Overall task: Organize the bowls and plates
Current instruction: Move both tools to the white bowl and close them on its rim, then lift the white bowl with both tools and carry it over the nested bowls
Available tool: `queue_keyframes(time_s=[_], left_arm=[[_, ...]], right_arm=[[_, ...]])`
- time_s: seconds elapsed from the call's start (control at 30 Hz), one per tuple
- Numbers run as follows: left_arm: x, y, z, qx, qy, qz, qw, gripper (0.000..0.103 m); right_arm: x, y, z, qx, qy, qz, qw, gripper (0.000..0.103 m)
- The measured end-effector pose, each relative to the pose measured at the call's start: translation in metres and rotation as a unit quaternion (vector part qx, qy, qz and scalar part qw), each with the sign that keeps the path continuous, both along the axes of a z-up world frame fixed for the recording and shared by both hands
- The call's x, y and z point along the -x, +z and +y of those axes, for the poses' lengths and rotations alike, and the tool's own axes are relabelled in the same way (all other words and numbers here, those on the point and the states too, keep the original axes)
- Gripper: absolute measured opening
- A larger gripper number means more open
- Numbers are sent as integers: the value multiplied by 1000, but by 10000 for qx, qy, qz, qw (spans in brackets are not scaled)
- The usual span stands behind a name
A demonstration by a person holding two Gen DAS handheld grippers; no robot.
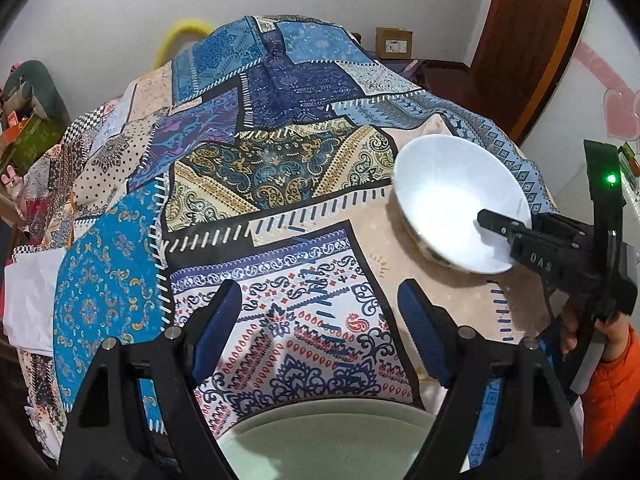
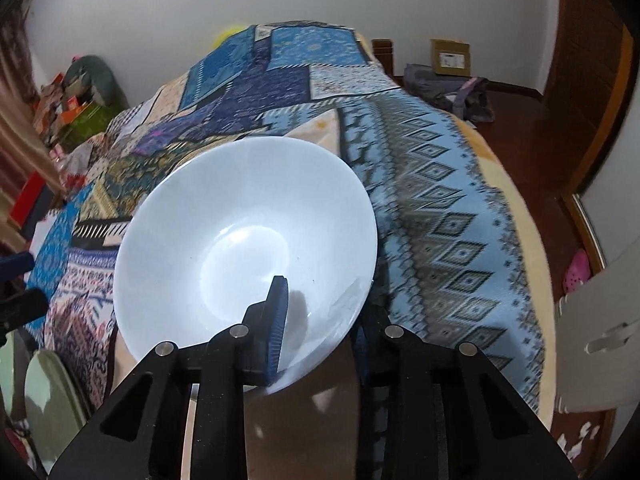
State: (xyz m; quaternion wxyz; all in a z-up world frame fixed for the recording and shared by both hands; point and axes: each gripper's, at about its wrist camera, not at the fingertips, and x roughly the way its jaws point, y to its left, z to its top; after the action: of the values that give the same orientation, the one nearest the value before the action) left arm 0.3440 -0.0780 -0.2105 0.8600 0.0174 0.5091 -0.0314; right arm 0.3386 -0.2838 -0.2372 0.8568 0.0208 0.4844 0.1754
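My right gripper (image 2: 320,320) is clamped on the near rim of the white bowl (image 2: 248,240): one finger (image 2: 276,328) sits inside, the other goes under the rim. The bowl is tilted over the patchwork cloth (image 1: 280,168) at the table's right side; I cannot tell if its bottom touches the cloth. My left gripper (image 1: 324,328) has its jaws well apart w/ nothing between them, above the cloth. Just below it is a pale green plate (image 1: 328,444), near the table edge. An orange sleeve (image 1: 612,384) shows at right.
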Motion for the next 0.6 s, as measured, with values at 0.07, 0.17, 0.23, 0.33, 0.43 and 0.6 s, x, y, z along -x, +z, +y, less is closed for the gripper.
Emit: queue_keyframes(time_s=[0.07,0.17,0.23,0.33,0.43,0.6], left_arm=[[0,-3,-2,-12,13,38,10000,80],[-2,-11,-6,-57,65,147,9999,80],[-3,-16,-7,-58,90,226,9997,80],[-1,-17,-5,-91,226,162,9996,81],[1,-17,-2,23,273,233,9994,80],[11,-6,-2,314,244,80,9992,81]], right_arm=[[4,-1,5,-52,112,29,9999,26],[14,0,11,-107,299,47,9995,26],[20,0,15,-89,381,44,9992,27],[25,1,16,-97,380,9,9992,29],[25,0,11,-310,353,73,9989,29],[29,-1,17,-337,380,36,9987,29]])
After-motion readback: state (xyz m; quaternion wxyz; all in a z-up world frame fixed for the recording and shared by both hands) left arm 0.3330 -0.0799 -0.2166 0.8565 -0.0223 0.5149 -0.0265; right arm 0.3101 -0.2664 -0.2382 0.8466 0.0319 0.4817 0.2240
